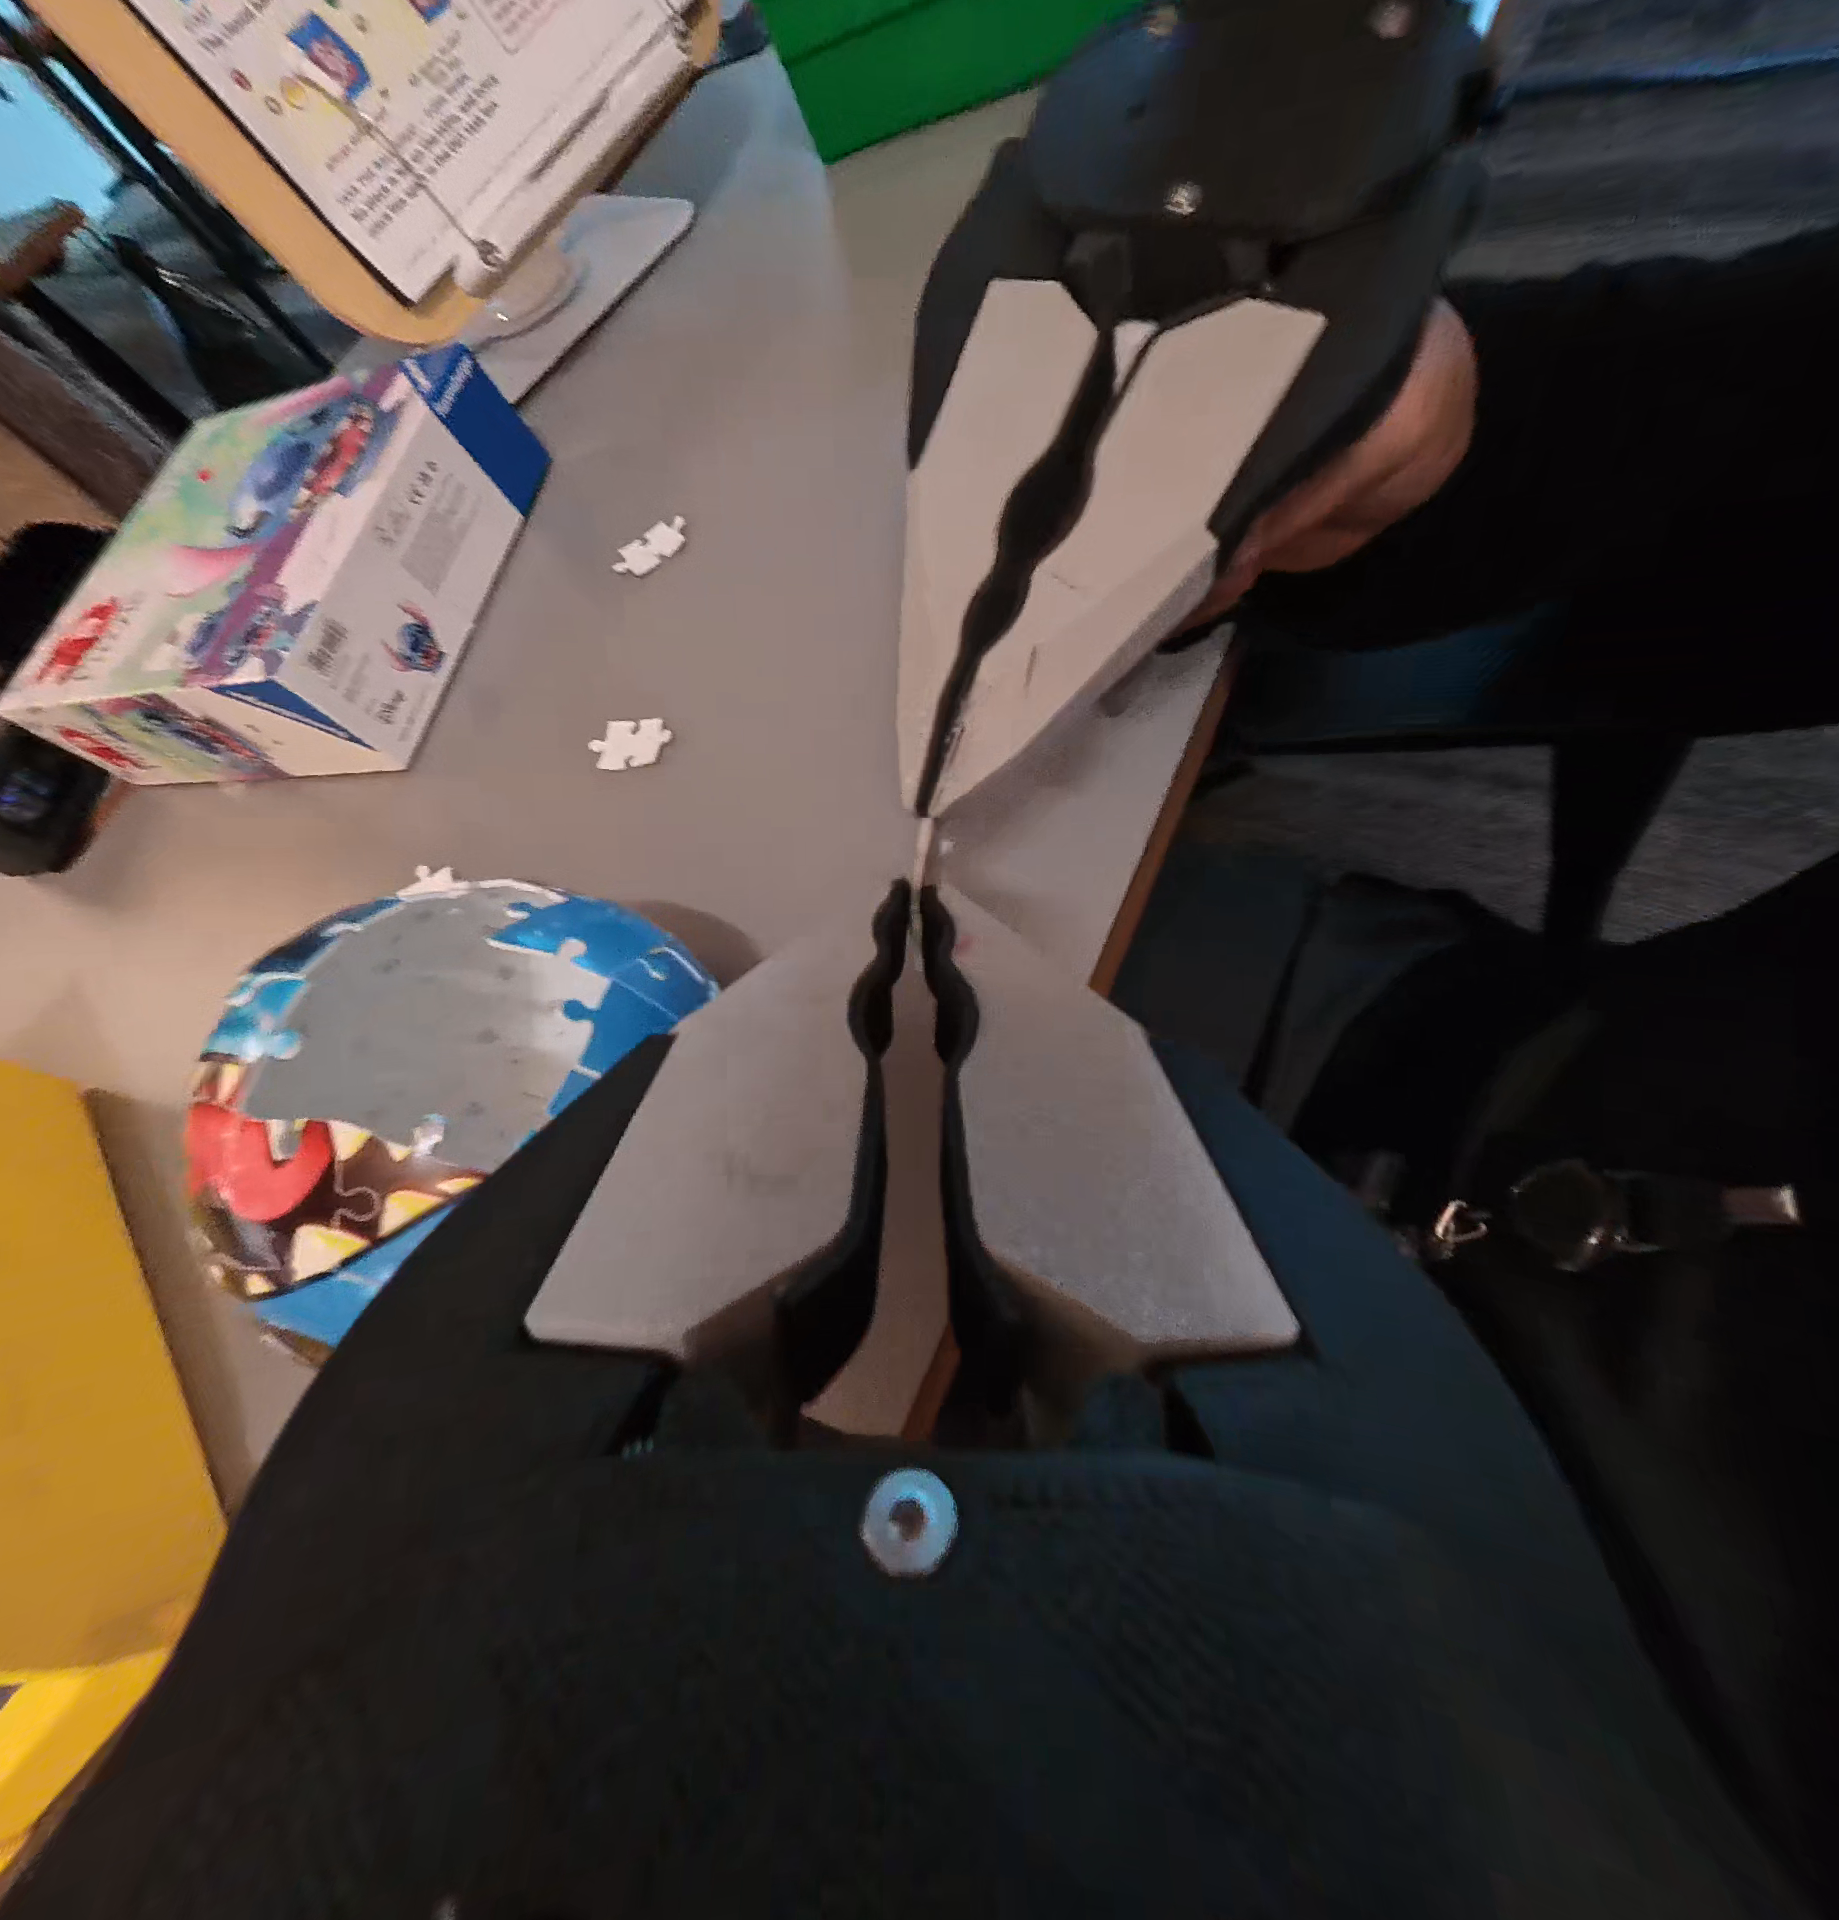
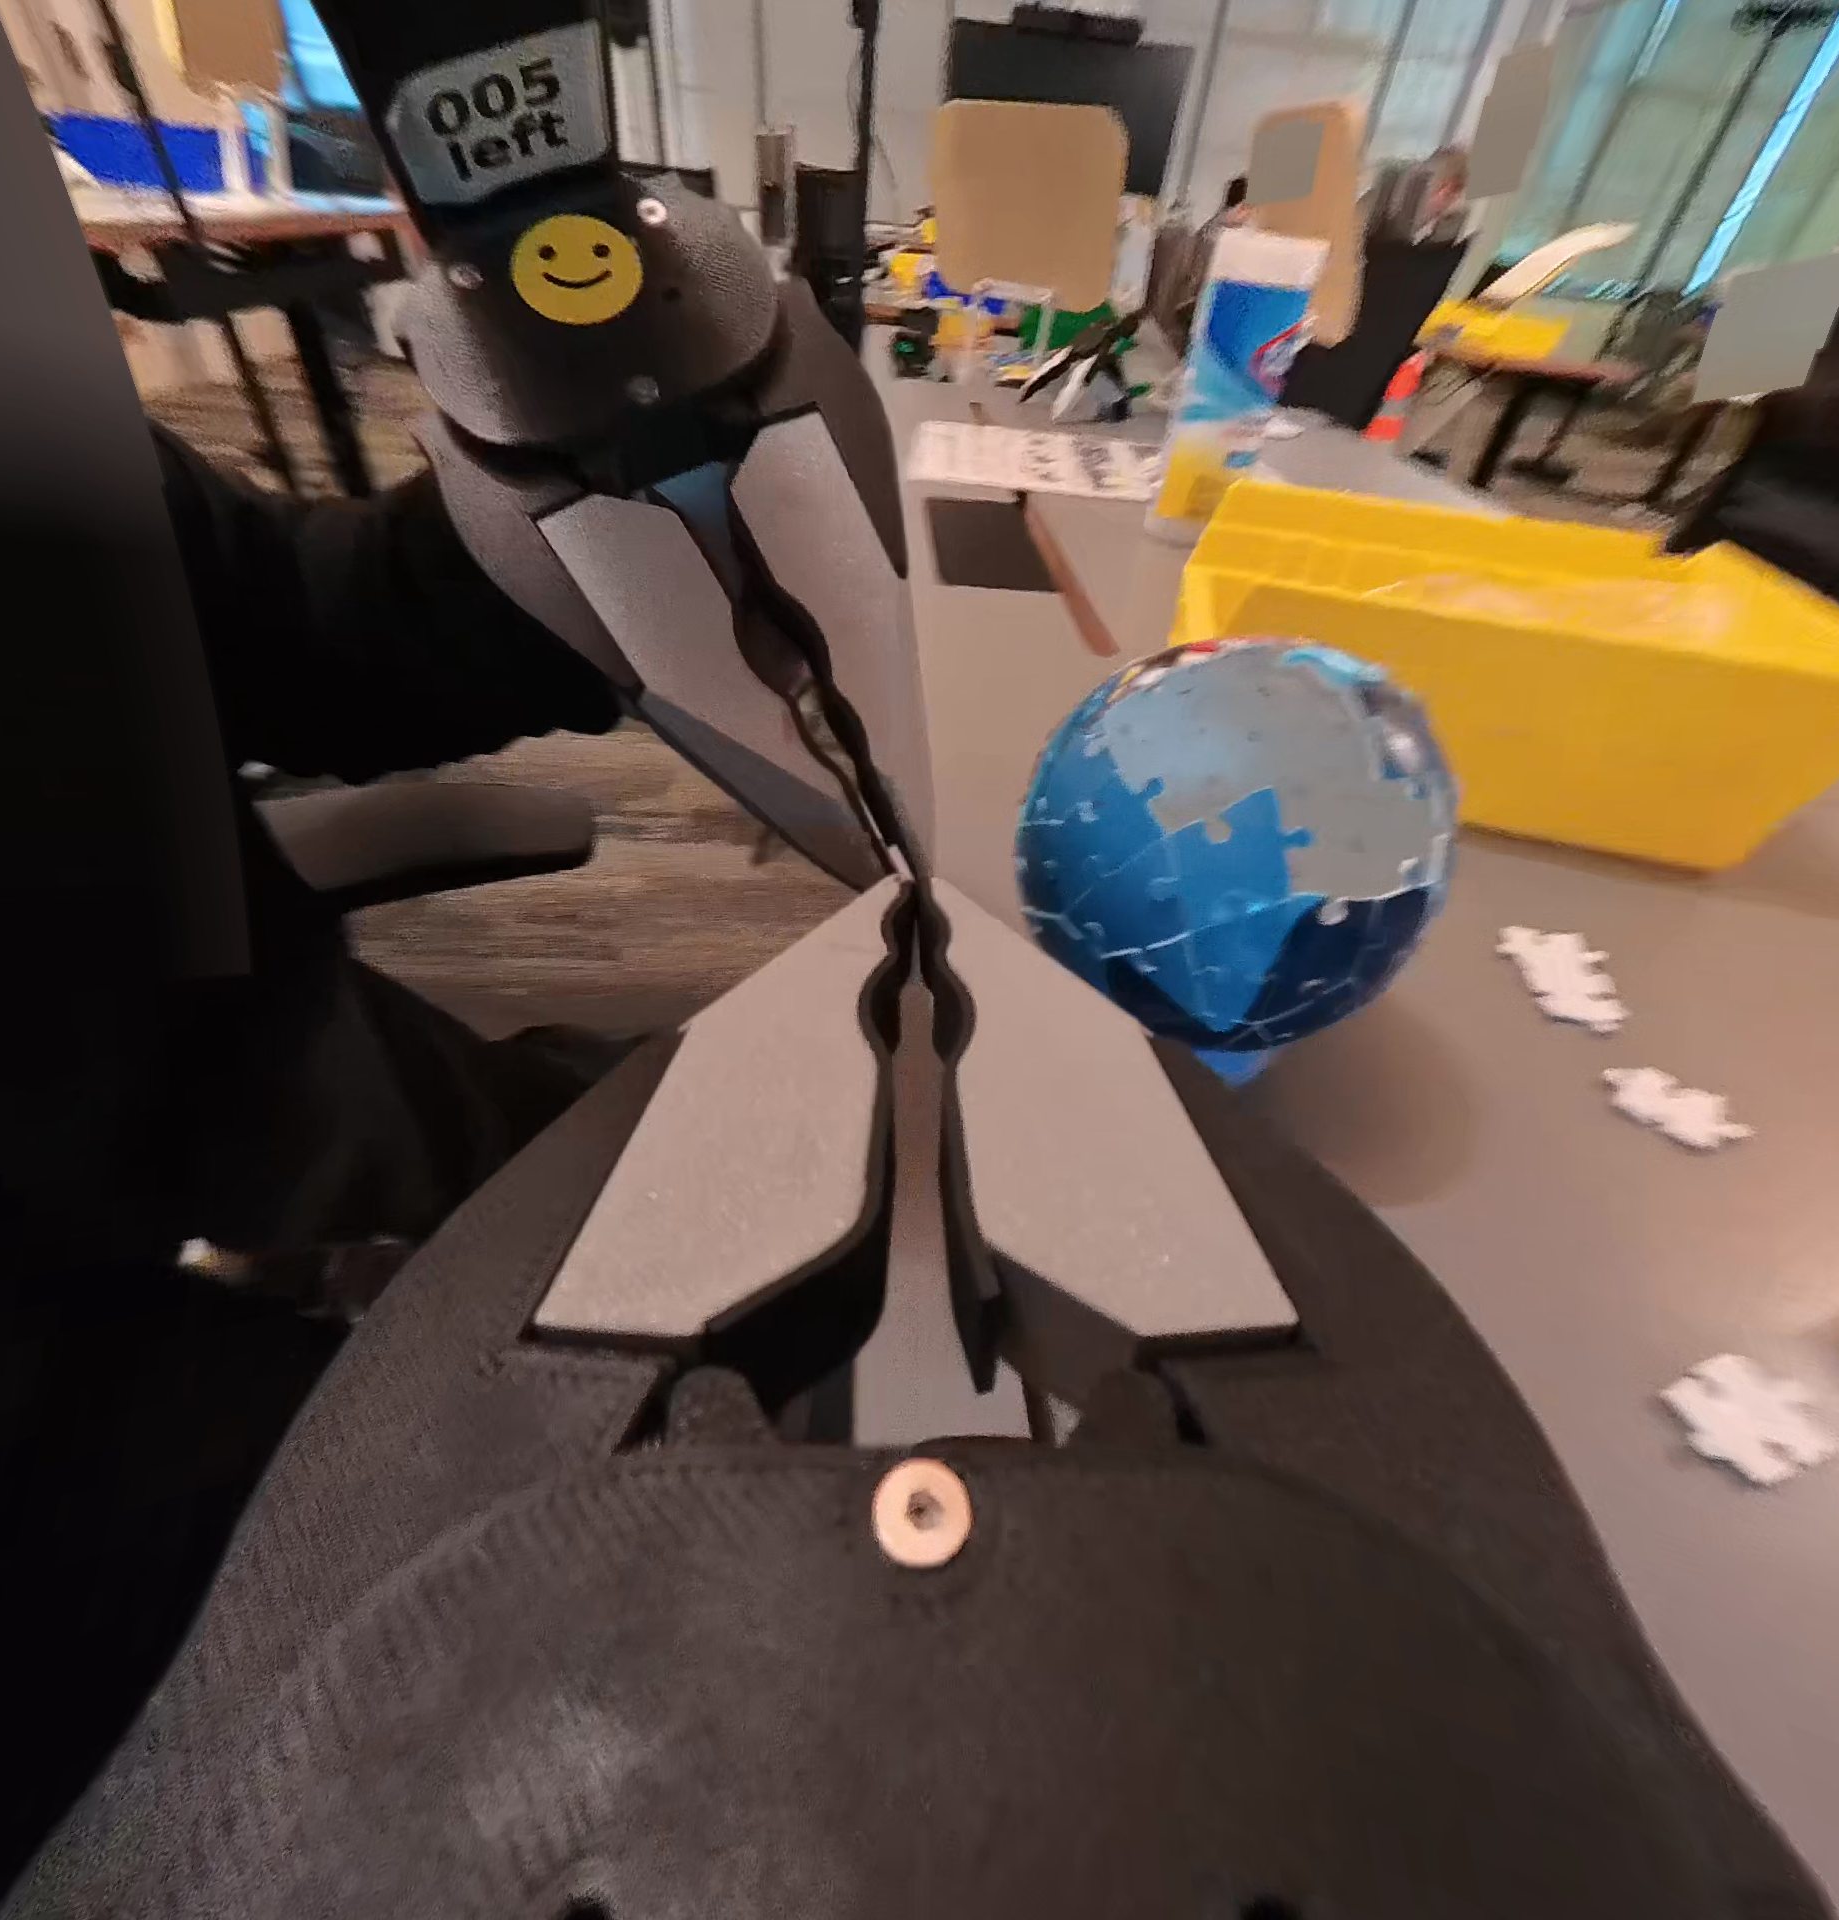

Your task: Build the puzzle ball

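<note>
The partly built puzzle ball (image 1: 427, 1091), blue with a grey open patch, sits on the grey table; it also shows in the right wrist view (image 2: 1237, 831). My left gripper (image 1: 913, 896) and my right gripper (image 2: 910, 888) meet tip to tip over the table's near edge. A small white puzzle piece (image 1: 925, 847) shows edge-on between the two tips, and both jaws look closed on it. The right gripper (image 1: 930, 810) faces me in the left wrist view, and the left gripper (image 2: 899, 862) faces me in the right wrist view. Both are beside the ball, not touching it.
Loose white pieces (image 1: 650, 545) (image 1: 629, 743) lie on the table, and three more lie right of the ball (image 2: 1559, 977). The puzzle box (image 1: 271, 592) and a document stand (image 1: 427, 135) are beyond. A yellow bin (image 2: 1517, 675) stands behind the ball. The table edge (image 1: 1154, 831) is close. The grippers are tip to tip, or close to it.
</note>
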Available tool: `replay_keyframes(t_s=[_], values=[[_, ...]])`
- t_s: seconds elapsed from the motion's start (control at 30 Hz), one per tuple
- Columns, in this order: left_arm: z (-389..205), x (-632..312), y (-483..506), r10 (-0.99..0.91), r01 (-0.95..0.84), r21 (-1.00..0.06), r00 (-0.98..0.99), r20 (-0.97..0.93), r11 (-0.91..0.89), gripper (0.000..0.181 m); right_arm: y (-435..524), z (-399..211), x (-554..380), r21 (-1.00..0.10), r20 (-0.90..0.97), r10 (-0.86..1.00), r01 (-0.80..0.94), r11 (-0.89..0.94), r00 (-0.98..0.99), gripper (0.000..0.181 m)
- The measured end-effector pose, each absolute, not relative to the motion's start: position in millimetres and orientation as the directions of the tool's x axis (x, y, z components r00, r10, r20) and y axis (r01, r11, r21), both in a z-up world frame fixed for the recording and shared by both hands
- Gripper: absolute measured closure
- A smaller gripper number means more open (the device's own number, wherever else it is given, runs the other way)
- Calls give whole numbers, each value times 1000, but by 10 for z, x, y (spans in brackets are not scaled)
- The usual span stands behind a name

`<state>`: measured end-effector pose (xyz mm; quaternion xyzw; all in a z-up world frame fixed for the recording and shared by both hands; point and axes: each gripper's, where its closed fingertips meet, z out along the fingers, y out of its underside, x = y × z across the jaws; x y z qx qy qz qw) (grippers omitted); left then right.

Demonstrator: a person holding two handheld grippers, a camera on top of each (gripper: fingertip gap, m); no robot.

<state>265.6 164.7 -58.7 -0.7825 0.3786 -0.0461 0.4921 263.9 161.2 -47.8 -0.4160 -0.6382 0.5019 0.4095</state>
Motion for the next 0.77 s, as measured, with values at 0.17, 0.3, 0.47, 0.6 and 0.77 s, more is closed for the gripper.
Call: replay_keyframes(t_s=[0.17, 0.3, 0.47, 0.6, 0.77], values=[[-468, 2664, 1765, -653, -517, -836, 701, -287, -187, 181, 1691, -297, 2623, -982, 184, 948, -19, 186, -261, 181], [-375, 2632, 1865, -607, -637, -769, 633, -482, -54, 181, 1849, -251, 2684, -996, 88, 953, -27, 84, -290, 181], [202, 2467, 1778, -469, -804, -560, 423, -775, 201, 181, 2274, -260, 2979, -999, 45, 969, -5, 45, -242, 181], [201, 2195, 2181, -441, -940, -231, 101, -892, 251, 181, 2595, -244, 3083, -988, -109, 962, -78, -132, -249, 181], [-234, 2188, 2500, -468, -921, 16, -212, -858, 388, 181, 2916, -410, 3087, -971, -225, 961, -41, -234, -160, 181]])
